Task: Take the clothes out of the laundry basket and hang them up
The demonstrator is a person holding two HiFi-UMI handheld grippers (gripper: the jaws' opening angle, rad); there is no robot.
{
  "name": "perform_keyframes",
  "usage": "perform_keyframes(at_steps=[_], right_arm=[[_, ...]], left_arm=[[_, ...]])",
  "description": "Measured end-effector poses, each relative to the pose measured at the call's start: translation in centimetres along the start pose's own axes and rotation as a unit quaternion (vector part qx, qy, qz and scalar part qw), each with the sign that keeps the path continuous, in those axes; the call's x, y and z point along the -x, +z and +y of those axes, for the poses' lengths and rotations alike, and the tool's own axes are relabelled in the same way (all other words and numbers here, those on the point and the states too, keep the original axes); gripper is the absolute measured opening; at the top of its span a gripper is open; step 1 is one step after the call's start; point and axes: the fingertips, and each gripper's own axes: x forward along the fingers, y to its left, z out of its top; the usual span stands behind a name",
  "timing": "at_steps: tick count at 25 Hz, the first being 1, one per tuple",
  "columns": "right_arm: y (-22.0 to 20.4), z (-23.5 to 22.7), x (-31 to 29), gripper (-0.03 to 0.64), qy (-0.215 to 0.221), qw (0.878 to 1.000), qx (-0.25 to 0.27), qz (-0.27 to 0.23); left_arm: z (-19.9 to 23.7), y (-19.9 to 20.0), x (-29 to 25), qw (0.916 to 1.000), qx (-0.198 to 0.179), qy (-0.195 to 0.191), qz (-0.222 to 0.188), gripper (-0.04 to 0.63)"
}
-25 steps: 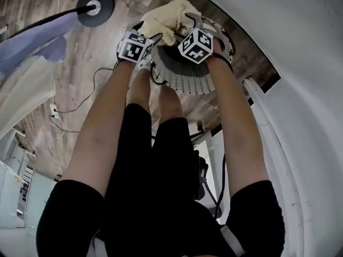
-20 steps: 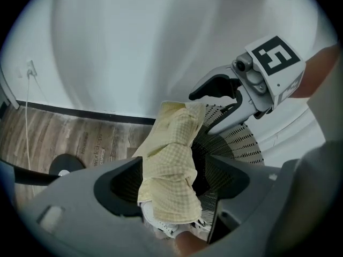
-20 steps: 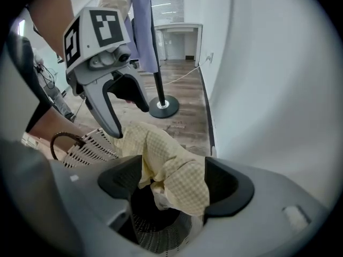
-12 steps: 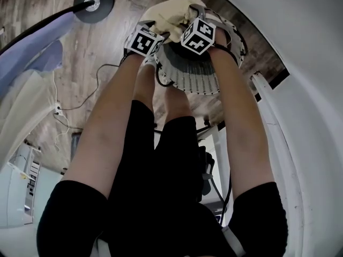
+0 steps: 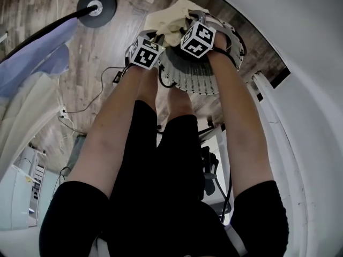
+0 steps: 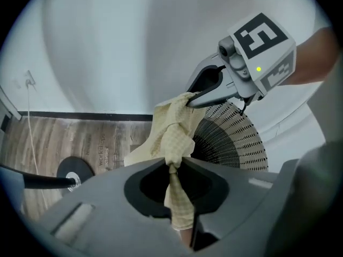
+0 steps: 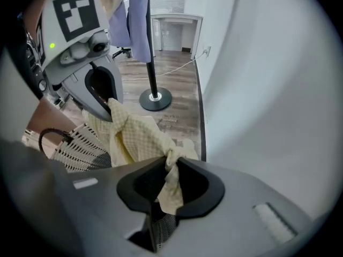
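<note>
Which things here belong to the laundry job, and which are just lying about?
Job in hand:
- yellow checked garment
- left gripper and right gripper: jaws have just closed, each pinching the garment
- white laundry basket
- clothes stand, likely the hanging spot

Lying about:
- floor cable
- blue garment already hanging on the stand

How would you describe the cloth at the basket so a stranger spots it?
A white slatted laundry basket stands by the curved white wall. Bunched at its rim is the cloth: pale yellow, finely checked, unlike the lilac garment nearby.
</note>
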Motion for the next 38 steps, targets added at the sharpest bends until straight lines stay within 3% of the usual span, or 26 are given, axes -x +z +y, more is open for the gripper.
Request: perform_keyframes(at_steps=[5,9,20,25,29,33,36,38], right_arm=[[1.1,-0.3,5.2,0.051,-0.014,0.998,-0.057,-0.033],[2.3,-0.1,11.5,0.048,-0.039,0.989,-0.123,-0.078],[6.9,0.4,31.4,0.046,-0.141,0.943,-0.22,-0.205],[10.7,2.0,40.8,0.046,-0.169,0.921,-0.216,-0.278],[14.2,3.9,48.4,0.046,-0.172,0.891,-0.234,-0.348],[16.0,6.5,55.2,0.046,-0.166,0.86,-0.258,-0.408],[18.7,8.1,59.1,0.044,-0.157,0.843,-0.253,-0.447],[21.0,9.3,61.3,0.044,-0.147,0.835,-0.239,-0.473]], left_arm=[[-0.6,1.6,4.7,0.9994,-0.012,0.014,-0.03,0.029],[-2.0,4.3,10.0,0.9966,-0.026,0.017,-0.076,0.028],[-7.3,11.3,27.9,0.9719,-0.077,0.027,-0.221,0.026],[-9.8,13.2,37.5,0.9503,-0.081,0.05,-0.296,0.026],[-11.6,14.1,45.8,0.9261,-0.081,0.069,-0.362,0.026],[-14.8,13.7,53.3,0.9055,-0.078,0.081,-0.409,0.026],[-15.9,12.9,58.3,0.8919,-0.073,0.094,-0.436,0.026],[-16.1,12.1,61.7,0.8778,-0.069,0.105,-0.462,0.026]])
